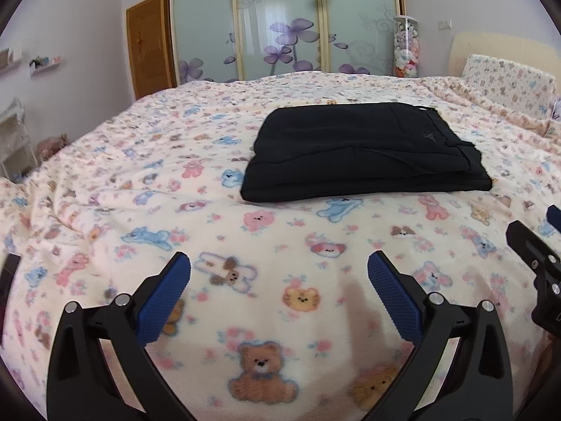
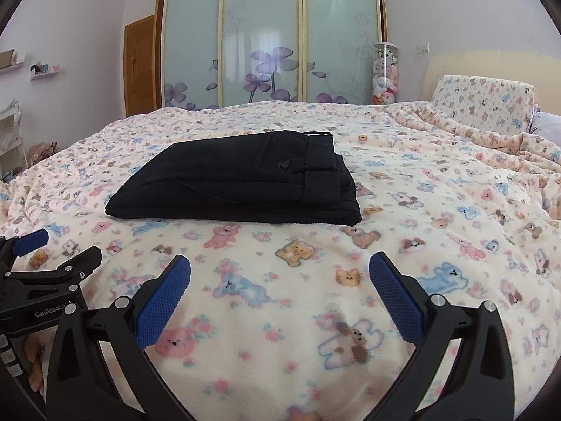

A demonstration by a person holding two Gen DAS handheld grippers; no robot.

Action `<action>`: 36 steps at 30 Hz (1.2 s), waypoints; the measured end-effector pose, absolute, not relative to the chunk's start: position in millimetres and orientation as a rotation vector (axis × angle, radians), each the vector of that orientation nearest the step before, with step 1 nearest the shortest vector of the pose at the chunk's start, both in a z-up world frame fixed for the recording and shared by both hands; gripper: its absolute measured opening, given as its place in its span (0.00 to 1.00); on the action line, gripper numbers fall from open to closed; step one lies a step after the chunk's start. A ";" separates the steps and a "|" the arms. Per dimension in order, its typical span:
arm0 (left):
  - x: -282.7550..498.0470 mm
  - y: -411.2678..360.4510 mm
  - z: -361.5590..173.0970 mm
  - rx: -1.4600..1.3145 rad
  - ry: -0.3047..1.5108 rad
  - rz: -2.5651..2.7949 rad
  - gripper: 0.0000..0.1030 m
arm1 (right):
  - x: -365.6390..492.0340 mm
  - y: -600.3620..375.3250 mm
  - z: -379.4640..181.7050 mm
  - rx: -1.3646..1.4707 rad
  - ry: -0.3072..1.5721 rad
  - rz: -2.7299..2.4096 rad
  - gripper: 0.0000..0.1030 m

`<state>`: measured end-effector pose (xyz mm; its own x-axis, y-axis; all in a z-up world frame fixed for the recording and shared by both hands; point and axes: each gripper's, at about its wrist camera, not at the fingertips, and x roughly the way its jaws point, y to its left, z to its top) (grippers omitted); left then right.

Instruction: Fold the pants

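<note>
Black pants (image 1: pixel 364 151) lie folded into a flat rectangle on the bed, waistband toward the right. In the right wrist view the same pants (image 2: pixel 238 179) sit left of centre, with a small triangular tag by the waistband. My left gripper (image 1: pixel 279 273) hovers open over the blanket, well short of the pants, with nothing between its blue pads. My right gripper (image 2: pixel 279 273) is likewise open and holds nothing. Each gripper shows in the other's view: the right gripper (image 1: pixel 536 245) at the right edge, the left gripper (image 2: pixel 52 249) at the left edge.
A cream blanket with a teddy-bear print (image 1: pixel 280 231) covers the whole bed. A matching pillow (image 2: pixel 484 103) leans on the headboard at the far right. Sliding wardrobe doors (image 2: pixel 270 38), a tube of plush toys (image 2: pixel 384 73) and a wooden door (image 2: pixel 140 66) stand behind the bed.
</note>
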<state>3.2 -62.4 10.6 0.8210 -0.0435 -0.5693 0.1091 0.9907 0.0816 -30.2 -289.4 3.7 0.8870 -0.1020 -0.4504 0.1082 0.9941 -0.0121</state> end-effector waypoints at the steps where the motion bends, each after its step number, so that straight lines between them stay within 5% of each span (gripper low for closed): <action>1: 4.2 -62.5 10.8 0.122 0.600 -0.074 0.98 | -30.0 -289.7 3.9 0.014 0.469 -0.109 0.99; 36: 5.2 -58.7 15.4 0.115 0.593 -0.101 0.98 | -27.9 -291.6 3.7 0.015 0.471 -0.104 0.99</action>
<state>5.2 -58.7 15.4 0.8247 -0.0622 -0.5621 0.1283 0.9886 0.0788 -27.9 -291.6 3.7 0.8858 -0.0968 -0.4538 0.1035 0.9946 -0.0101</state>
